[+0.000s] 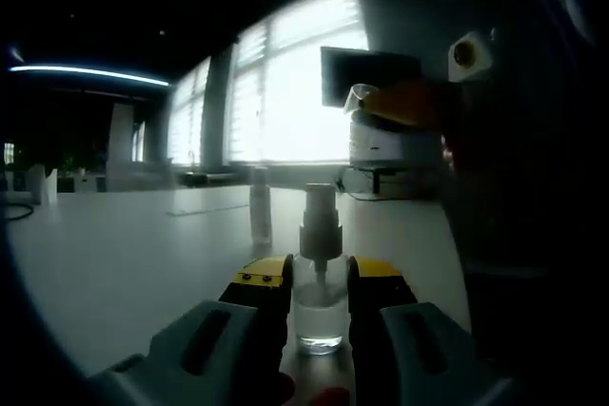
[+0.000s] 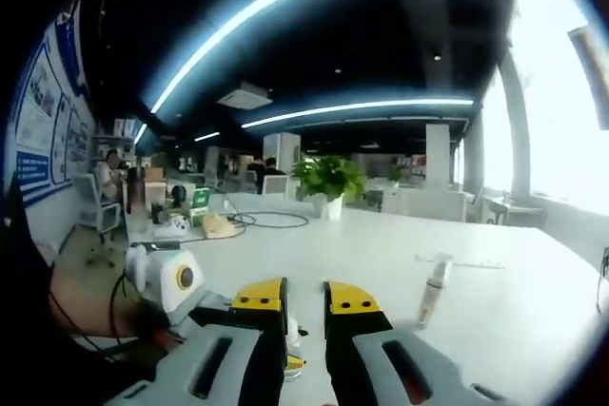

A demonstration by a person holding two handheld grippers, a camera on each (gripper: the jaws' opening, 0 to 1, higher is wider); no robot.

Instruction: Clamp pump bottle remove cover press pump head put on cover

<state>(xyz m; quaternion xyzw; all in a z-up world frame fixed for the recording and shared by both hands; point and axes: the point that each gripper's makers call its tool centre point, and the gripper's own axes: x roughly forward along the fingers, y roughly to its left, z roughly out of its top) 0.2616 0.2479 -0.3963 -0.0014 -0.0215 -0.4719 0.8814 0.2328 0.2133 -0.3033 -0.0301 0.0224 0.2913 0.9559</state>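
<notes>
Left claw (image 1: 319,306) is pinching the small clear plastic pump bottle (image 1: 319,311) by its body, jaws pressing on both sides, bottle standing upright on the pale white surface (image 1: 143,254). The grey pump head (image 1: 320,211) is standing bare above the jaws; no cover seen on it. A slim clear cap-like tube (image 1: 260,211) is standing on the surface just behind the bottle, possibly the cover, cannot confirm.

Right claw (image 2: 304,316) is hovering above the surface with its yellow-tipped jaws slightly parted, nothing seen between them. A small slim bottle-shaped object (image 2: 433,297) is sitting to one side in the right gripper view.

Judgement: bottle is looking light, thin-walled and smooth, so likely slippery and easy to tip. Holding low on the body is steadying it; pressing should be going straight down on the pump top.
</notes>
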